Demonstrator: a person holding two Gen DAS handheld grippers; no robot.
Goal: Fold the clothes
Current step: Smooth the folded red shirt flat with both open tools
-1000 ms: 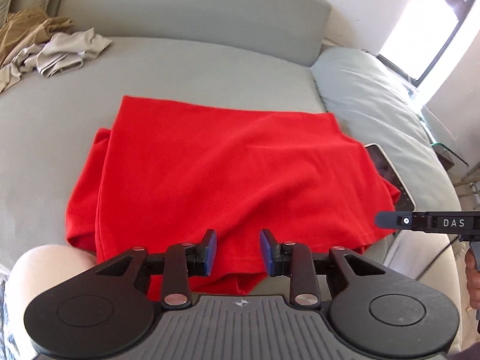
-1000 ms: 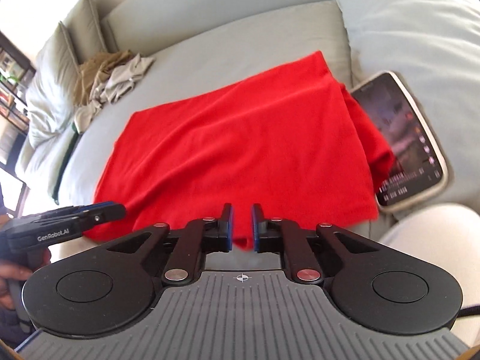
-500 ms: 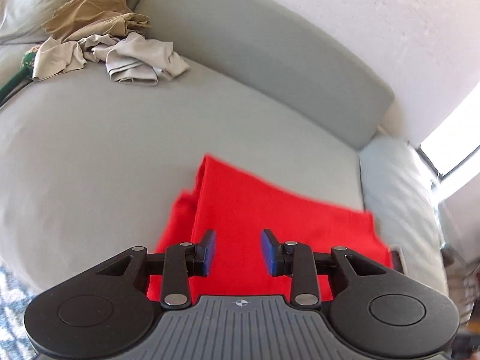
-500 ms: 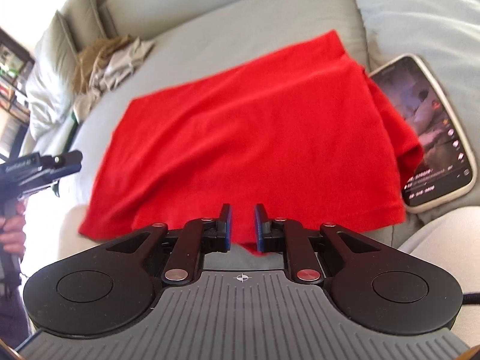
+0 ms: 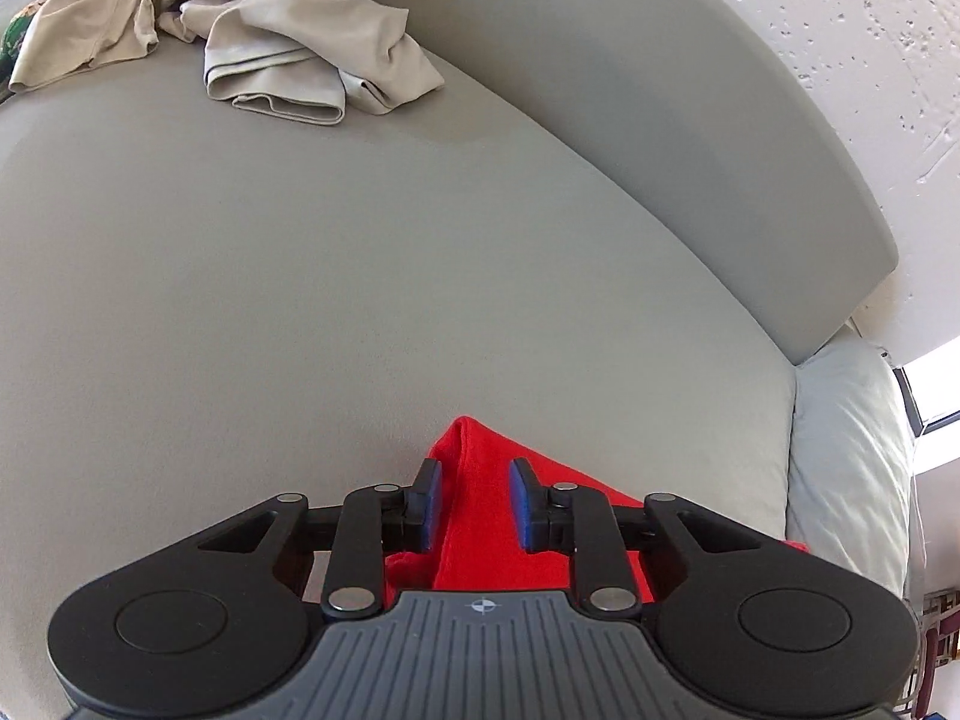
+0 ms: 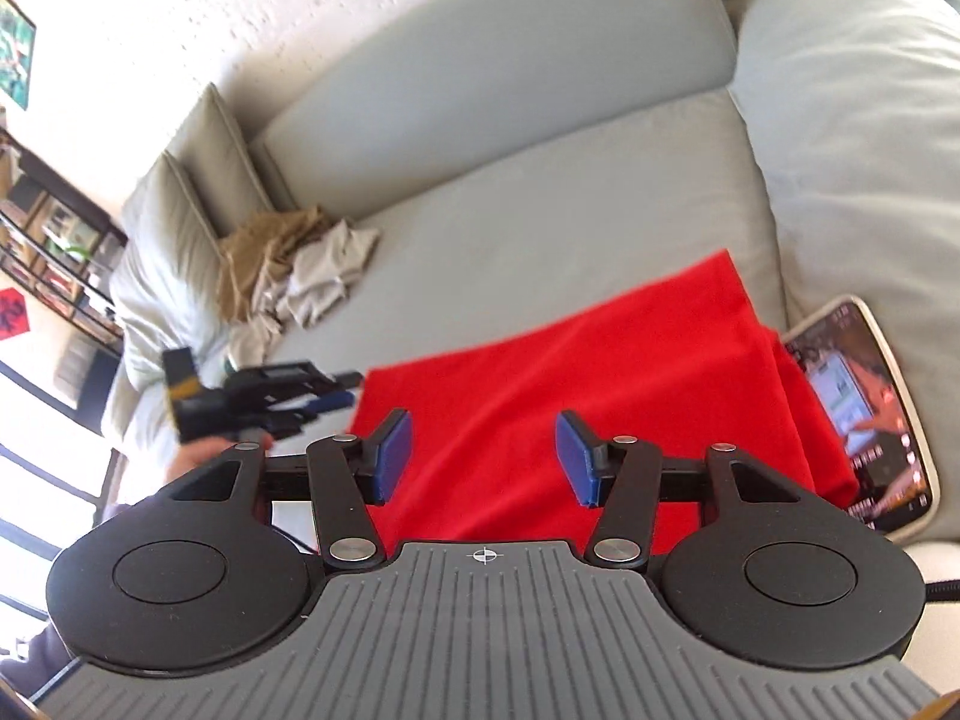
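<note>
A red garment (image 6: 600,372) lies folded flat on the grey sofa seat (image 6: 540,210). My right gripper (image 6: 483,456) hovers above its near edge, jaws wide and still opening, with no cloth between the pads. My left gripper (image 5: 475,498) sits at the garment's left corner (image 5: 480,480). A raised fold of red cloth stands between its closing jaws, and the blue pads (image 5: 431,501) show a small gap to it. In the right wrist view the left gripper (image 6: 345,393) appears at the garment's left edge, held by a hand (image 6: 198,456).
A pile of beige and tan clothes (image 5: 270,42) lies at the seat's far left by the backrest (image 5: 660,150). A lit phone (image 6: 864,420) rests right of the garment against a large pale cushion (image 6: 852,120). Bare seat (image 5: 300,300) stretches between the pile and the garment.
My right gripper let go of the red hem, rose and opened wide. My left gripper swung left to the garment's corner and its jaws narrowed around a fold.
</note>
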